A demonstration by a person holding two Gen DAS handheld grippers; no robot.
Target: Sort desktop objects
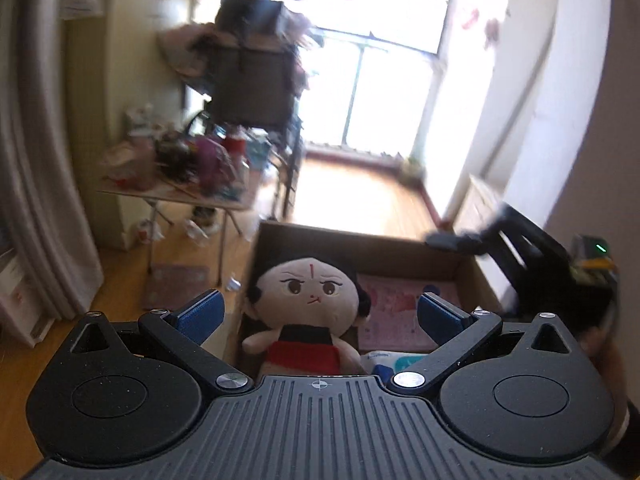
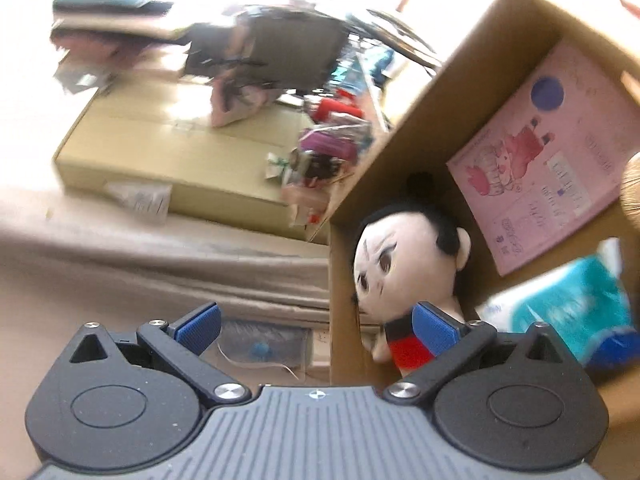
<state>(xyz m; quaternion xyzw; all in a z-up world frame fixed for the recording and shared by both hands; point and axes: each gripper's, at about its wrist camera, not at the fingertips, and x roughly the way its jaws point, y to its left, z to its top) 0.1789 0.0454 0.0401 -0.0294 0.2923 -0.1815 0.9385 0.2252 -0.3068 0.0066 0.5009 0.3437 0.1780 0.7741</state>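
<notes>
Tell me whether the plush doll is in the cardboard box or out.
In. The plush doll sits inside the cardboard box, against its wall, beside a pink booklet.

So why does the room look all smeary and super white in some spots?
Left wrist view: the window glares white, the messy table smears with motion blur, while the doll stays fairly sharp. Right wrist view: the top washes out, the flat carton blurs, and the box wall bends from the fisheye lens.

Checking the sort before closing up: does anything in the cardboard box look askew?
Nothing damaged or spilled. The black-haired plush doll leans against the brown cardboard box corner, beside a flat pink printed booklet and a teal tissue pack.
</notes>
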